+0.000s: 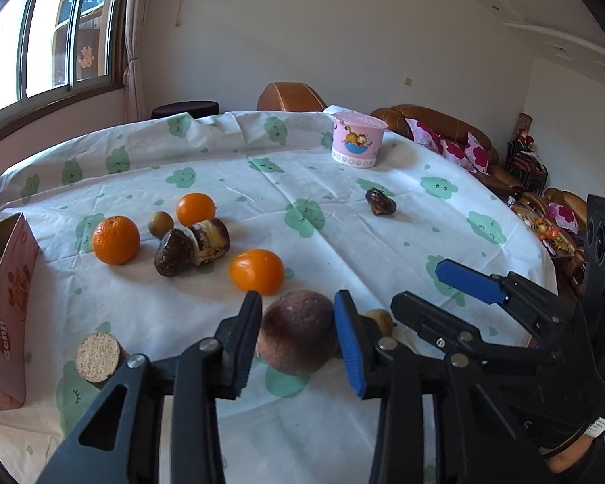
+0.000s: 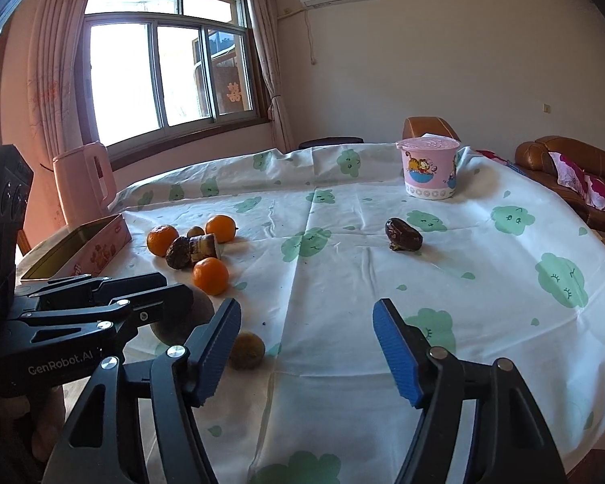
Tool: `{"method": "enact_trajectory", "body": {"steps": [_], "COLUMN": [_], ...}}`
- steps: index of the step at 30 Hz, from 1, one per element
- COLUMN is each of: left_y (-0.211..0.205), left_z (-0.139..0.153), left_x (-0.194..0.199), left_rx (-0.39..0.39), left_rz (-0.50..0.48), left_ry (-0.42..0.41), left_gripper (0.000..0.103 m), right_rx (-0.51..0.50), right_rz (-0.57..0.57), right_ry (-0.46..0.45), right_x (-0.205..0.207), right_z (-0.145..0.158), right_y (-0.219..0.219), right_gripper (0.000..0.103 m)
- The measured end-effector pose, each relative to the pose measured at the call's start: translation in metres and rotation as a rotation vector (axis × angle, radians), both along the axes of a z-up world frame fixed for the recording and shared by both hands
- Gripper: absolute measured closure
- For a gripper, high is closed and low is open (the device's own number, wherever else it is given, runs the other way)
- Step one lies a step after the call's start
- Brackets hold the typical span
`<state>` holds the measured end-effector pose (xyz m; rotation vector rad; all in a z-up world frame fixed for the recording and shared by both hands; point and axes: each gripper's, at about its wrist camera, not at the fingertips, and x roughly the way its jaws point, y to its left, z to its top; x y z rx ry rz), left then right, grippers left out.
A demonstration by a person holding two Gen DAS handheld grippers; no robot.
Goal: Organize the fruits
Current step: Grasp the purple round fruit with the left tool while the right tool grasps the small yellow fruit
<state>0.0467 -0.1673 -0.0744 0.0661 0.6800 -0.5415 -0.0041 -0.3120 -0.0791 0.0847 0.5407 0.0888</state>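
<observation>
My left gripper is closed around a round brown fruit that rests on the tablecloth; both pads touch its sides. The same fruit shows partly hidden behind the left gripper in the right wrist view. My right gripper is open and empty above the cloth, and it also shows in the left wrist view. A small brown longan lies by its left finger. Three oranges, dark brown fruits, a small longan and a lone dark fruit lie on the table.
An open pink tin box stands at the table's left edge. A pink lidded tub stands at the far side. A cork-like cylinder lies near my left gripper. A pink jug stands at the far left. Sofas stand to the right.
</observation>
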Motion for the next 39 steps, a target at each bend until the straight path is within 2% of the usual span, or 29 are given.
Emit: {"method": "enact_trajectory", "body": {"steps": [1, 3, 7, 11, 14, 16, 19, 22, 24, 29, 39], "left_y": [0.000, -0.003, 0.003, 0.007, 0.002, -0.004, -0.014, -0.018, -0.018, -0.010, 0.002], "left_z": [0.000, -0.001, -0.001, -0.002, -0.004, -0.005, -0.009, -0.013, -0.015, -0.012, -0.002], "left_x": [-0.001, 0.000, -0.002, -0.001, -0.002, -0.003, 0.000, 0.008, 0.011, 0.010, 0.002], "left_rx": [0.006, 0.030, 0.027, 0.022, 0.044, 0.061, 0.091, 0.074, 0.057, 0.031, -0.001], "left_rz": [0.010, 0.013, 0.024, 0.021, -0.001, -0.020, -0.043, -0.067, -0.086, -0.048, -0.011], "left_ry": [-0.017, -0.025, -0.036, -0.024, -0.022, -0.016, 0.012, 0.074, 0.101, 0.087, 0.004], "left_gripper": [0.057, 0.046, 0.044, 0.038, 0.036, 0.036, 0.037, 0.041, 0.052, 0.053, 0.053], "right_rx": [-0.009, -0.029, -0.005, -0.049, -0.060, -0.044, -0.033, -0.056, -0.047, -0.054, -0.045], "right_rz": [0.017, 0.035, 0.098, 0.143, 0.146, 0.144, 0.133, 0.095, 0.079, 0.065, 0.067], "right_ry": [0.010, 0.033, 0.082, 0.108, 0.128, 0.122, 0.123, 0.125, 0.128, 0.112, 0.061], "right_x": [0.002, 0.004, 0.008, 0.010, 0.015, 0.014, 0.013, 0.013, 0.013, 0.013, 0.010], "right_z": [-0.001, -0.005, -0.013, -0.018, -0.025, -0.024, -0.021, -0.021, -0.022, -0.018, -0.007], "right_y": [0.005, 0.011, 0.016, 0.031, 0.033, 0.030, 0.022, 0.017, 0.012, 0.010, 0.014], "right_gripper": [0.042, 0.052, 0.052, 0.053, 0.059, 0.074, 0.074, 0.074, 0.074, 0.074, 0.074]}}
